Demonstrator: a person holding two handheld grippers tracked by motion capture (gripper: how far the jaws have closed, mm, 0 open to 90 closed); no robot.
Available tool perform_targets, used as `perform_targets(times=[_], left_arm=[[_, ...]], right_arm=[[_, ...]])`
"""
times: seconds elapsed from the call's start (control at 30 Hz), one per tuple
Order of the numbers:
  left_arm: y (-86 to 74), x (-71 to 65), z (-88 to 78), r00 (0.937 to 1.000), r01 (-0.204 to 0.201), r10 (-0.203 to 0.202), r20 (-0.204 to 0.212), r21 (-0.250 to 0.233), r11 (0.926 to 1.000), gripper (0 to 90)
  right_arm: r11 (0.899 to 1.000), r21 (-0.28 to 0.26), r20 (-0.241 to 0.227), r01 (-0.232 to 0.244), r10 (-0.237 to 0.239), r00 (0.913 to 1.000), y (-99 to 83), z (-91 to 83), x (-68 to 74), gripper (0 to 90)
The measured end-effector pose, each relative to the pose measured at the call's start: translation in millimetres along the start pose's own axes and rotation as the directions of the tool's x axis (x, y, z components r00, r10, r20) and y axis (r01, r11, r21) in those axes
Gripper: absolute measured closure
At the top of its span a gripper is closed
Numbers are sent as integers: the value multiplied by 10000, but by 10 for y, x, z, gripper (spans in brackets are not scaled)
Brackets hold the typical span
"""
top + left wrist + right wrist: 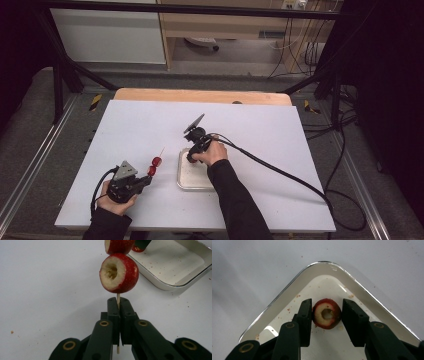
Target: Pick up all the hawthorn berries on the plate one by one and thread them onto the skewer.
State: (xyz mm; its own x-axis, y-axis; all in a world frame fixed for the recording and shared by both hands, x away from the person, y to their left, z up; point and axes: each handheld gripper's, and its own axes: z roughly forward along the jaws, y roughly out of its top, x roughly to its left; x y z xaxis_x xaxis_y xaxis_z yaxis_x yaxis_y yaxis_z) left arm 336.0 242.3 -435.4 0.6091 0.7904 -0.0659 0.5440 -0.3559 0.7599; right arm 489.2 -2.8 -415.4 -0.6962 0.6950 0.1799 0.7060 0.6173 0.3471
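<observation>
The jaws of the left gripper [117, 315] pinch the stick [118, 300]; the right gripper [327, 315] stands spread around a red fruit piece [327, 314] in the tray [287, 292]; next, squeeze and lift.

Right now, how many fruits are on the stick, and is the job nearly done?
Two cored red fruits sit on the skewer, clamped in the left hand-held gripper. The right hand-held gripper brackets a third fruit in the tray, not squeezing yet. Left: grip, lift, thread it.
</observation>
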Motion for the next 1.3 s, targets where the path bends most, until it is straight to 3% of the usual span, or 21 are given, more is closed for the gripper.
perform_targets(times=[0.23,0.5,0.63,0.83,0.9,1.0,1.07,1.17,1.23,1.3], left_arm=[[1,-7,-4,10000,8,-8,-15,-29,10000,880],[12,-65,-12,10000,-24,25,67,-136,9999,880],[21,-105,-8,9999,-77,79,112,-158,9998,880],[34,-163,14,9997,-158,160,204,-104,9998,880],[39,-187,18,9995,-185,188,237,-108,9998,879],[48,-230,30,9994,-173,177,304,-132,9998,880],[56,-257,34,9992,-209,211,352,-76,9998,880],[65,-304,47,9991,-102,106,420,-109,9999,880],[72,-338,59,9989,-51,54,470,-70,10000,880],[75,-370,69,9989,-33,33,478,2,10000,880]], right_arm=[[9999,-102,9,-32,32,10000,-11,-80,16,615],[9960,-870,-114,198,-209,9997,-127,-367,80,617],[9889,-1485,-400,-50,-9,9992,-264,-491,84,618],[9625,-2697,-932,-306,56,9956,-528,-584,64,618],[9478,-3145,-1120,-525,178,9936,-623,-597,50,617],[9178,-3887,-1392,-810,284,9899,-734,-603,24,618],[8904,-4419,-1601,-1094,417,9862,-807,-606,17,617],[8360,-5257,-2070,-1575,538,9769,-906,-606,27,618],[7893,-5824,-2387,-1943,624,9691,-969,-594,35,618],[7562,-6147,-2610,-2243,733,9625,-1009,-575,43,618]])
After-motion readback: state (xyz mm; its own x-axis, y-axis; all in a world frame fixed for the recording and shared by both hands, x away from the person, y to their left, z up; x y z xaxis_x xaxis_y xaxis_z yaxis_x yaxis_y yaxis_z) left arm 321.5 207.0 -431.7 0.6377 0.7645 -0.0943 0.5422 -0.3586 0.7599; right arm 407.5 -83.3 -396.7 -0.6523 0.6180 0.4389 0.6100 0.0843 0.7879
